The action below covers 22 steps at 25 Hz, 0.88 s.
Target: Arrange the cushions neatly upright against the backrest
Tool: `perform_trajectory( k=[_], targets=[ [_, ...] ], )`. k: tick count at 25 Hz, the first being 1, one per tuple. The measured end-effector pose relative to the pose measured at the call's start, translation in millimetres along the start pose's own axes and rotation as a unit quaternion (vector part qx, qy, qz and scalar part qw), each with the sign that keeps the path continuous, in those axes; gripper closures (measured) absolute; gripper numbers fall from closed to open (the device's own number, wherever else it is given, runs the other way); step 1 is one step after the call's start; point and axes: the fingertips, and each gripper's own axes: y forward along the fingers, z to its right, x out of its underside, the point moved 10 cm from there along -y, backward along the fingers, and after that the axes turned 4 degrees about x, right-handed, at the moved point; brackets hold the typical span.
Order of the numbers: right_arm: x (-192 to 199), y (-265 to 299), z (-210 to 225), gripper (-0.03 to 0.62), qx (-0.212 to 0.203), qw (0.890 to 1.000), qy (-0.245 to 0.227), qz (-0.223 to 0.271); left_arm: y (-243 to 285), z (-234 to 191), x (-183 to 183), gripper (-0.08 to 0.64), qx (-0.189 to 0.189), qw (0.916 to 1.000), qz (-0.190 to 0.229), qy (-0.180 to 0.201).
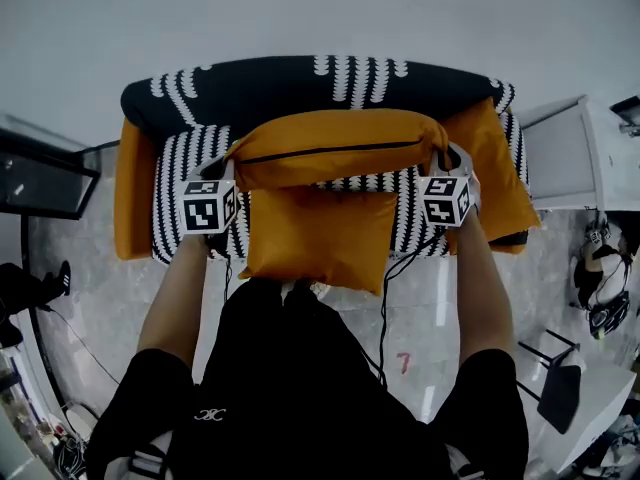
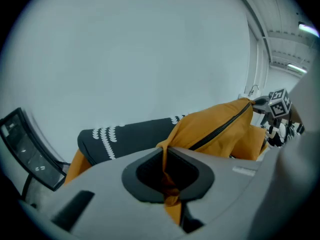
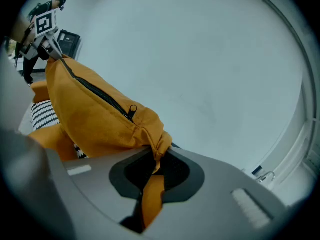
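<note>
Jaws: left gripper (image 2: 167,179) and right gripper (image 3: 150,179) each clamped on a corner of the cushion (image 1: 330,146).
Risk: a thin corner pinch may slip, so the cushion drops.

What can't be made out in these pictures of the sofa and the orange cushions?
The sofa seat, head view: its middle lies under the held cushion and the flat cushion.
The flat cushion, head view: its far edge is covered by the held cushion.
The left-end cushion, left gripper view: only a sliver shows; the body of the left gripper covers the rest.
</note>
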Motion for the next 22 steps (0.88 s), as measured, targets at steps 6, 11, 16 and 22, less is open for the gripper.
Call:
perform_trajectory(
  k=[6, 11, 16, 22],
  targets=[
    [-72, -20, -35, 0.558, -0.028, 0.999, 0.01, 0.039, -54, -62, -7, 0.545, -0.043, 0.9989, 0.016, -0.014],
    [-140, -12, -108, 0.558, -0.051, 0.997, -0.006, 0.057, -70, -160, 0, 0.545, -0.07, 0.9969, 0.016, -0.033],
    [-198, -7, -183, 0.558, -0.072, 0.996, -0.015, 0.041, -82, -259, 5, 0.545, -0.062, 0.9971, 0.009, -0.042],
    [-253, 5, -263, 0.558, -0.087, 0.996, 0.01, 0.021, -83, -362, 13, 0.545, -0.056, 0.9979, 0.0, -0.031]
  ],
)
